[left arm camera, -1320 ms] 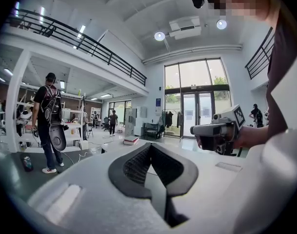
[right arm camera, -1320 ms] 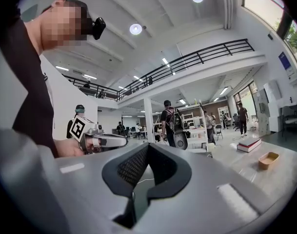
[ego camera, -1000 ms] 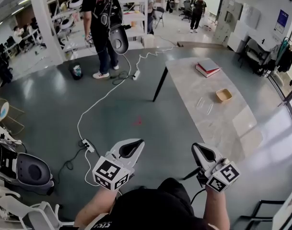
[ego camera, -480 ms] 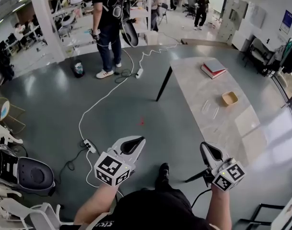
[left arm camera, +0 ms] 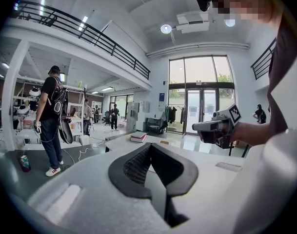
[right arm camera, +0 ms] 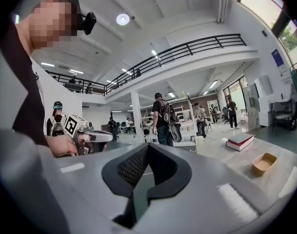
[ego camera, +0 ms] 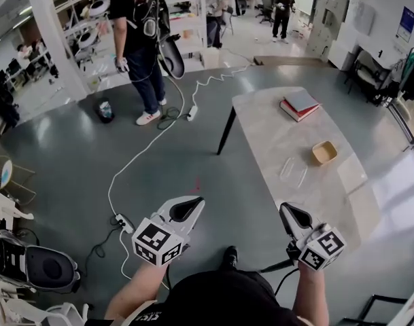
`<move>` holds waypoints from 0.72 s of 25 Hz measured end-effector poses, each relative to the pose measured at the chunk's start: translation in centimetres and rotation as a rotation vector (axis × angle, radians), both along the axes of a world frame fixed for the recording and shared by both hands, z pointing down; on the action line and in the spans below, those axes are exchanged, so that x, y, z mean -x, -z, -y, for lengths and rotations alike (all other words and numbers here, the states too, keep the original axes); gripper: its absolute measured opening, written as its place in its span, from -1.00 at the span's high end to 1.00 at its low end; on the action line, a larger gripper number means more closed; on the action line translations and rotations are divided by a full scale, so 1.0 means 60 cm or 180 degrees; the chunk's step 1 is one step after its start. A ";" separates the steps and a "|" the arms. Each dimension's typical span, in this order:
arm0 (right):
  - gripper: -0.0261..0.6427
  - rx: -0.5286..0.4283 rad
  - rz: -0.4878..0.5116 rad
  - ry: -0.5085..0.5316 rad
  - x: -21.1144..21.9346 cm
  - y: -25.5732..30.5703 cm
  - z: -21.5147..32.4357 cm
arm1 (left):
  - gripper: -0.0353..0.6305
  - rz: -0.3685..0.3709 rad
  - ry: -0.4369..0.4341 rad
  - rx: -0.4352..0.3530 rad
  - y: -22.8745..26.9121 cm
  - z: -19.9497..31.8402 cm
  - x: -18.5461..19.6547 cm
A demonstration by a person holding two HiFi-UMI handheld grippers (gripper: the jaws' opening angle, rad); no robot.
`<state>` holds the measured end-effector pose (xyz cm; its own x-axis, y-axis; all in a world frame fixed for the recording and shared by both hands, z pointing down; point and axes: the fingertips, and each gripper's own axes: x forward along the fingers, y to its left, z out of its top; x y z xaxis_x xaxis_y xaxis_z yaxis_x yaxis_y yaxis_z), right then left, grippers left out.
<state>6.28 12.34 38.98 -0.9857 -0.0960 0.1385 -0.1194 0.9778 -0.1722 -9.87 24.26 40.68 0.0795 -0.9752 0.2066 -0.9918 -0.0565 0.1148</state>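
Both grippers are held in the air above the grey floor, in front of the person who carries them. My left gripper (ego camera: 192, 202) is shut and holds nothing; its dark pads meet in the left gripper view (left arm camera: 150, 148). My right gripper (ego camera: 286, 210) is also shut and empty, its jaws closed together in the right gripper view (right arm camera: 148, 148). Each sees the other: the right gripper (left arm camera: 214, 128) and the left gripper (right arm camera: 89, 137). The nearest furniture is a pale stone-topped table (ego camera: 268, 131), ahead and to the right of the right gripper.
On the table lie stacked books (ego camera: 298, 104), a small wooden tray (ego camera: 324, 152) and clear flat pieces (ego camera: 293, 170). A person with a backpack rig (ego camera: 140, 32) stands ahead left. A white cable (ego camera: 135, 156) with a power strip (ego camera: 125, 223) crosses the floor. White equipment (ego camera: 40, 269) sits at lower left.
The head view has shifted slightly, so the table sits a little differently in it. The person with the backpack rig has stepped. Both grippers stay shut and level.
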 end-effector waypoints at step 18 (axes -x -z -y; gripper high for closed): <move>0.92 0.0295 -0.0218 -0.0046 -0.034 -0.086 0.204 | 0.89 -0.0174 -0.0329 0.0219 -0.049 0.271 -0.049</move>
